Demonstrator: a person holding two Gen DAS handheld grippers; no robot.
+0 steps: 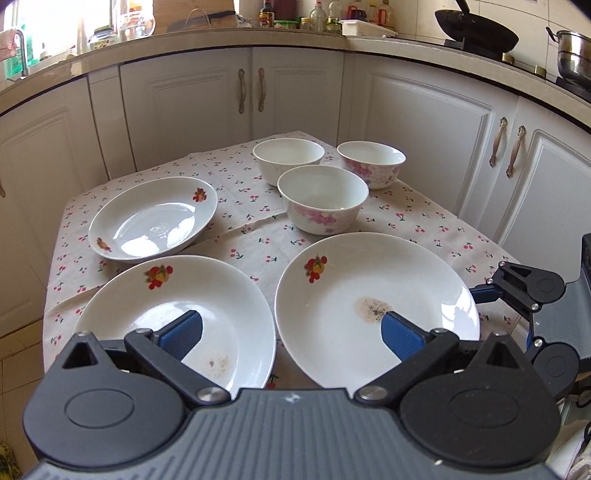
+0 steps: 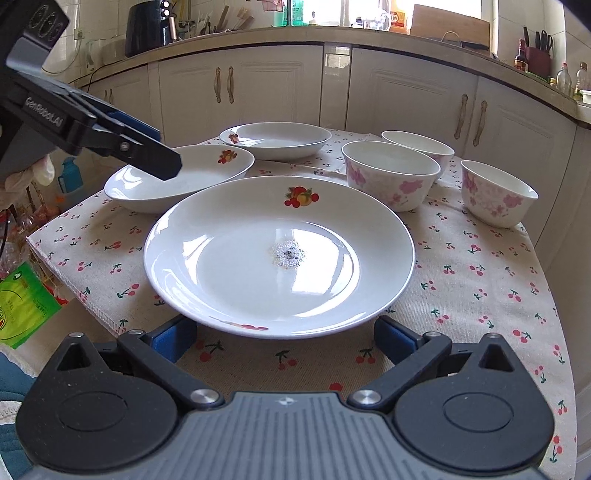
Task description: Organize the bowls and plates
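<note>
Three white plates with fruit prints lie on the cherry-print tablecloth point(image 1: 255, 236): one at back left point(image 1: 153, 218), one at front left point(image 1: 173, 310) and one at front right point(image 1: 351, 295) with a brown stain. Behind them stand three bowls, one plain white point(image 1: 288, 157) and two pink-flowered point(image 1: 323, 199) point(image 1: 371, 162). My left gripper point(image 1: 291, 332) hangs open above the two front plates, holding nothing. My right gripper point(image 2: 284, 338) is open at the near rim of the stained plate point(image 2: 279, 254), one finger on each side and low. The left gripper's fingers point(image 2: 147, 155) hover over the left plate point(image 2: 207, 173).
White cabinets point(image 1: 184, 103) wrap around the small table on the far sides. The counter carries bottles point(image 1: 317, 16), a black wok point(image 1: 476, 29) and a steel pot point(image 1: 574, 55). A green packet point(image 2: 22, 302) lies below the table's left edge point(image 2: 74, 291).
</note>
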